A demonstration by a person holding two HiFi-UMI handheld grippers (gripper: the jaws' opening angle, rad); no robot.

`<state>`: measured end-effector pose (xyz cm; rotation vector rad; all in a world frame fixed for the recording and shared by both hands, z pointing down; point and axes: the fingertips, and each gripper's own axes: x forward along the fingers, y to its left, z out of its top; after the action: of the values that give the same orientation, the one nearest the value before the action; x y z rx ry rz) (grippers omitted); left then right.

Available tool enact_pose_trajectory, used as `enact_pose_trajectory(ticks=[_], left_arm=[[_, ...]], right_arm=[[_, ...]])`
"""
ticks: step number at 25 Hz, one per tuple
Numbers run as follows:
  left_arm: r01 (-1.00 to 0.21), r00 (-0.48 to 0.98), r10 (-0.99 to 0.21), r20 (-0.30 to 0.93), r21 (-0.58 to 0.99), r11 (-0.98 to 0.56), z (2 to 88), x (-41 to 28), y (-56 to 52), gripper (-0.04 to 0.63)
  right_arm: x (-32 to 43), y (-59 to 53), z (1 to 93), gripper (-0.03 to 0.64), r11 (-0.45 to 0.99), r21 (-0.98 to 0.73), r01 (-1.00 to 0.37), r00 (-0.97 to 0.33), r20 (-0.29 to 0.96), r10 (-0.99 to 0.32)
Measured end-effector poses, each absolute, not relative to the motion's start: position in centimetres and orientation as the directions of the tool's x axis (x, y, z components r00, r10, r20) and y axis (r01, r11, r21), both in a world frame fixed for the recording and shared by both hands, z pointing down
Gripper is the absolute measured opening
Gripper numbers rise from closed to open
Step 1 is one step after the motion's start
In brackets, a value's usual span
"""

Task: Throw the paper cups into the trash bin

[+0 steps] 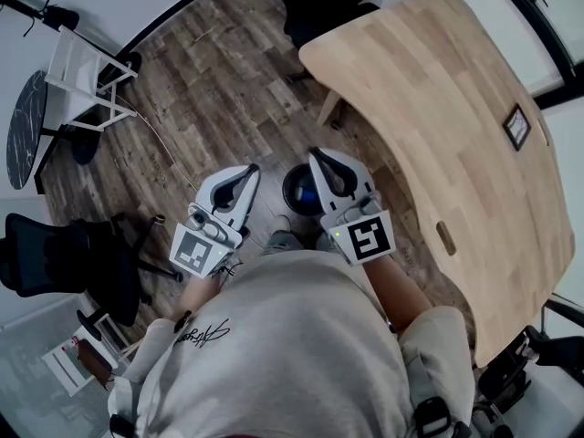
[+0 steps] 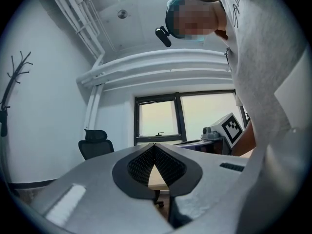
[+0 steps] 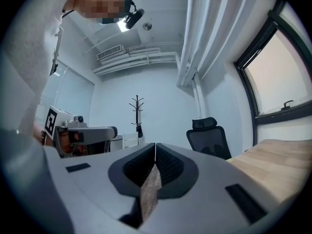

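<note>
L tool (image 1: 249, 172) and R tool (image 1: 316, 156) are held close to the body. Each has its jaws pressed together w/ nothing btw. them; the gripper views show only the room beyond the tips.

No paper cup is in sight in any view, so the task is prob. finished or waiting for a next cup. The trash bin (image 1: 297, 190) stands on the floor just beyond the tools, btw. them, near the worktop (image 1: 456, 108) edge that faces the person. Something blue is inside; I cannot tell what.

To do the step well:
- First search the worktop for a cup, esp. the part hidden by the R arm.
- Spread one tool wide before reaching.
- Take the cup by its wall lightly so it does not crush.
- Let go only when it is over the bin's mouth.

The worktop shows only a small dark frame (image 1: 517, 126) near its edge on the far side from the bin.

Pose: both forearms bent, elbows by the body, tools side by side w/ tips pointing away from the person and marker cubes nearest the head camera.
</note>
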<state>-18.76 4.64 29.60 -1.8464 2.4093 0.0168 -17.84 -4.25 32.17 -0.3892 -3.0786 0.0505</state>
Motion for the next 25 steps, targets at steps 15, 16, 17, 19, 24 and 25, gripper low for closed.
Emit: enact_pose_trajectory(ticks=[15, 16, 17, 19, 24, 25], left_arm=[[-0.969, -0.225, -0.97, -0.096, -0.079, 0.233, 28.9, -18.2, 4.1, 0.003], [-0.97, -0.222, -0.969, -0.108, -0.079, 0.231, 28.8, -18.2, 4.2, 0.003], [-0.97, -0.223, -0.968, -0.117, -0.076, 0.233, 28.7, -18.2, 4.2, 0.003], [-0.968, -0.231, -0.966, -0.113, -0.07, 0.239, 28.7, -18.2, 4.3, 0.003], [-0.97, -0.221, -0.966, -0.132, -0.068, 0.232, 28.4, -18.2, 4.1, 0.003], [-0.969, -0.227, -0.966, -0.123, -0.067, 0.237, 28.6, -18.2, 4.1, 0.003]], right_arm=[[-17.2, -4.5, 31.3, 0.008, 0.971, -0.023, 0.237, -0.971, 0.032, 0.238], [-17.2, -4.5, 31.3, 0.008, 0.971, -0.023, 0.238, -0.971, 0.031, 0.238], [-17.1, -4.4, 31.3, 0.008, 0.971, -0.023, 0.237, -0.971, 0.03, 0.237], [-17.0, -4.4, 31.2, 0.008, 0.972, -0.023, 0.234, -0.972, 0.029, 0.234], [-17.0, -4.5, 31.4, 0.008, 0.973, -0.022, 0.229, -0.973, 0.038, 0.23], [-17.0, -4.5, 31.5, 0.008, 0.973, -0.02, 0.228, -0.973, 0.039, 0.229]])
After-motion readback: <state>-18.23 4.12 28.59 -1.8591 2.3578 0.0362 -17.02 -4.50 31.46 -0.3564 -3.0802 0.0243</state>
